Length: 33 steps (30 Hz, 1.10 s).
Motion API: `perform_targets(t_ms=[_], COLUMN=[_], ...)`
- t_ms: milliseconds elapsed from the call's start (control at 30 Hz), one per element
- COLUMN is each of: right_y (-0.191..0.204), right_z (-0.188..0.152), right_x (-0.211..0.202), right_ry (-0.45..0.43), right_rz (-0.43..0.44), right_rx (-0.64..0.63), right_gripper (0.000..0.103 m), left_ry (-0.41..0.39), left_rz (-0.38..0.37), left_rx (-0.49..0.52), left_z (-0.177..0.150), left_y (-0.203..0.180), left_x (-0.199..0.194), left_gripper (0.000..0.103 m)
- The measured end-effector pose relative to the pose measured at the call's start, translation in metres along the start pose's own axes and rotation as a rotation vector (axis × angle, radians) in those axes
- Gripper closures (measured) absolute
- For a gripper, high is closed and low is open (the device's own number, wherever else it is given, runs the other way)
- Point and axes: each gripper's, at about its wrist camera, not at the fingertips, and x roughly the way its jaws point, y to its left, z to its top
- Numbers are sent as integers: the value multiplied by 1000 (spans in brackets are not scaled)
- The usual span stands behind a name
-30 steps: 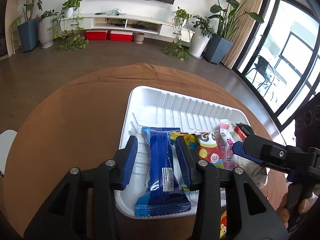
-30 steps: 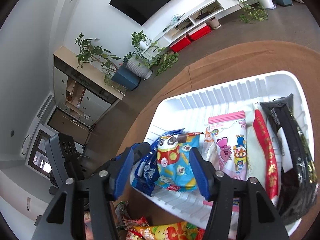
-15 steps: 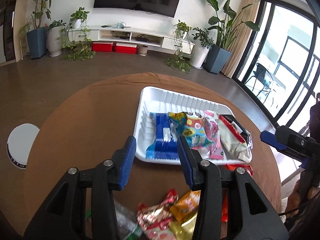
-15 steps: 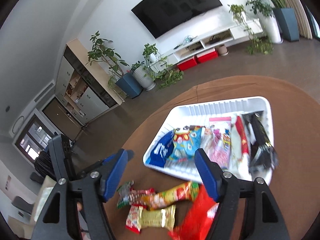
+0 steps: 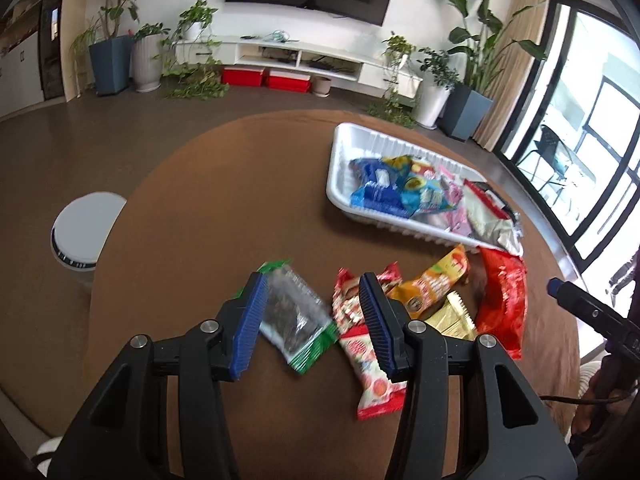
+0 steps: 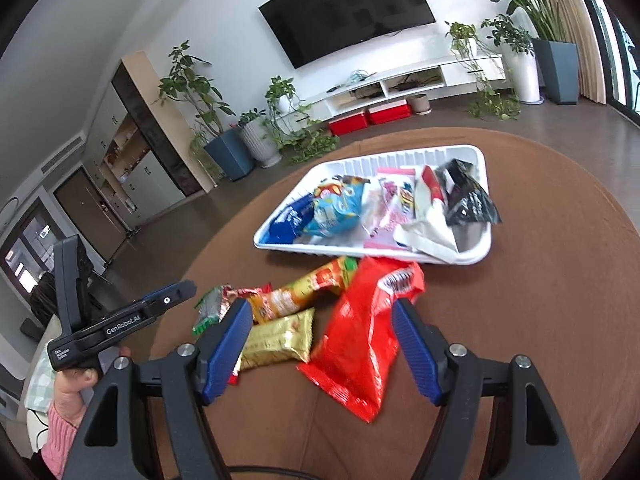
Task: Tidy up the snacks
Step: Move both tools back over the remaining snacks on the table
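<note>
Both grippers have drawn back from the white ribbed plastic tray [image 6: 472,254] toward the loose packets on the round brown worktop [image 5: 224,208]; the tray, holding five or so packets, now sits well ahead of them. The left gripper [image 5: 310,322] hangs with jaws wide and empty over a clear green-edged packet [image 5: 294,316], with a red-and-white wrapper [image 5: 370,364] just beside it. The right gripper [image 6: 322,350] is likewise wide and empty above a crinkly red bag [image 6: 366,328] and a gold wrapper [image 6: 278,338]. For a clean pick, I would lower each straight down, straddle a single packet across its narrow width, and close gently so that neighbours stay put.
</note>
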Motion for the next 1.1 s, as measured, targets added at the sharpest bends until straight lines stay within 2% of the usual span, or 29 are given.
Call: perform_targets(t_ms=[200,333,600,1100], right_y=[5,9,11,10], right_z=[-10,-13,-16,-18], right_x=[-2,3,5,9], right_ry=[-6,9,15,27], right_rz=[-18,-23,-23,-49], right_rx=[-23,-31,-34,-36], right_gripper=[28,28,28,26], left_ry=[42,50,86,96], left_rz=[30,33,54,94], left_rx=[-38,-51,-82,-62], left_z=[-15,-13,-6,2], left_y=[10,8,11,9], left_x=[7,11,32,61], left_gripper=[57,54,53,53])
